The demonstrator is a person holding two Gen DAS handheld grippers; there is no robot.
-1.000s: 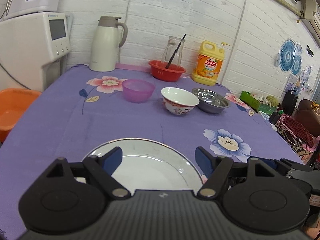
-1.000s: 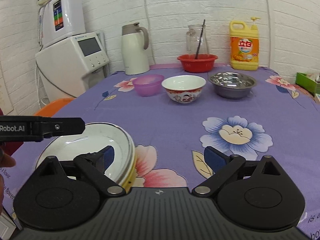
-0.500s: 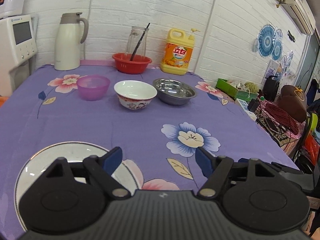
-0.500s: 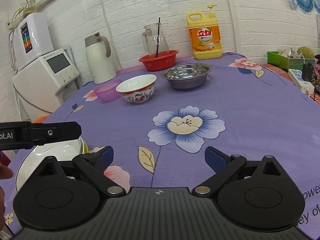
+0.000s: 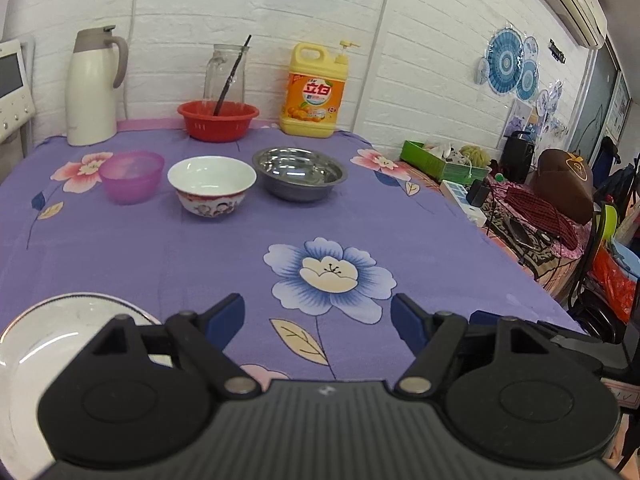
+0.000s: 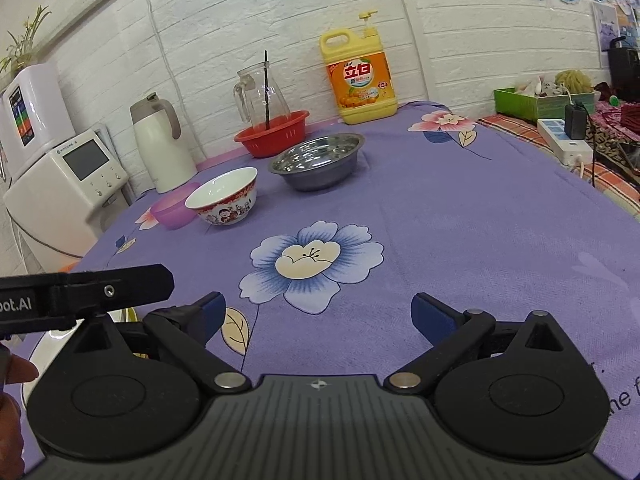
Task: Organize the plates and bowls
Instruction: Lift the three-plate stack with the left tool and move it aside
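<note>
Three bowls stand in a row across the far half of the purple flowered cloth: a purple plastic bowl [image 5: 130, 176], a white ceramic bowl [image 5: 211, 185] with a red picture band, and a steel bowl [image 5: 299, 173]. A white plate [image 5: 60, 328] lies at the near left, partly hidden by my left gripper's body. My left gripper [image 5: 318, 318] is open over the blue flower, nothing between its fingers. My right gripper [image 6: 318, 312] is open too, also empty, near the same flower. The bowls appear again in the right wrist view: ceramic bowl [image 6: 224, 196], steel bowl [image 6: 318, 162].
Along the back wall stand a white thermos jug [image 5: 94, 88], a red basin [image 5: 218, 120] with a glass jug, and a yellow detergent bottle [image 5: 316, 92]. A white dispenser [image 6: 60, 184] stands at the left. Clutter and a power strip [image 6: 568, 144] lie past the table's right edge.
Both grippers have swung to the right: the plate slid from between the left fingers to the lower left corner, and the blue flower now sits ahead of both. Jaws stayed open.
</note>
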